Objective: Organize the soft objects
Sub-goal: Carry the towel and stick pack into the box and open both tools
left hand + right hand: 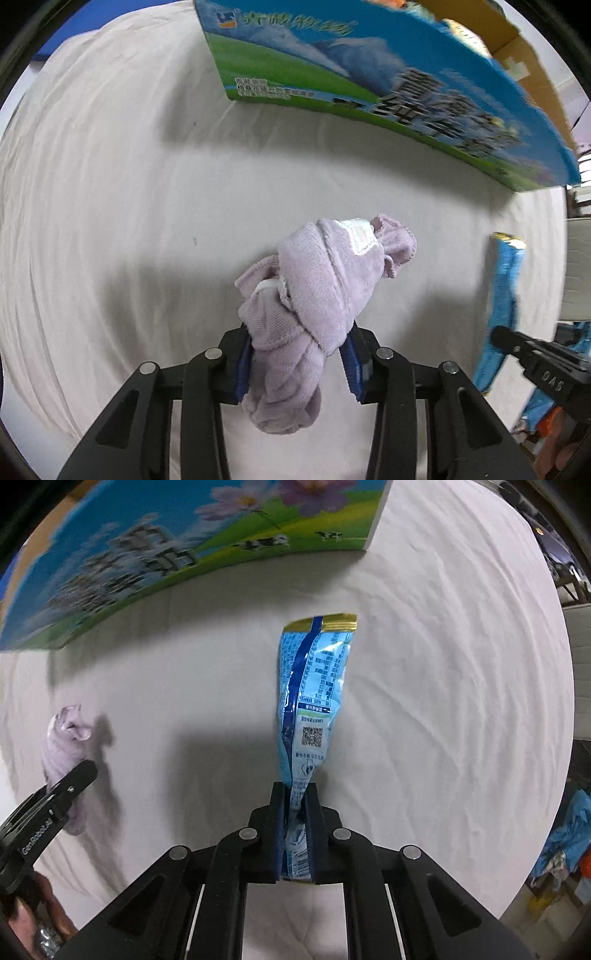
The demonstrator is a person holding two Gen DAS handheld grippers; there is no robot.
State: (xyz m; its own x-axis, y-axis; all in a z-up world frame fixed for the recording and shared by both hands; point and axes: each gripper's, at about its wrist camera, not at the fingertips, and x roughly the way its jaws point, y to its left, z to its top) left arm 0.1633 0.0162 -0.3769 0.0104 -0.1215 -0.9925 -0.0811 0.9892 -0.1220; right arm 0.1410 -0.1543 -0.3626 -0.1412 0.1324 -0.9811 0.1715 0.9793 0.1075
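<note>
My left gripper (pixel 297 341) is shut on a knotted lilac cloth (pixel 314 295) and holds it above the white sheet (pixel 110 184). The cloth also shows in the right wrist view (pixel 64 746) at the left, with the left gripper's finger in front of it. My right gripper (pixel 297 797) is shut on a blue snack packet (pixel 314 690) with a gold top edge, which sticks up from the jaws. The packet shows in the left wrist view (pixel 504 295) at the right. A printed blue and green cardboard box (pixel 369 81) stands beyond both grippers; it also shows in the right wrist view (pixel 147 554).
The sheet-covered surface (pixel 461 664) stretches out to the right, with its edge further right. Blue and orange clutter (pixel 565 849) lies on the floor past that edge. The box's top is open, with brown flaps (pixel 517 48).
</note>
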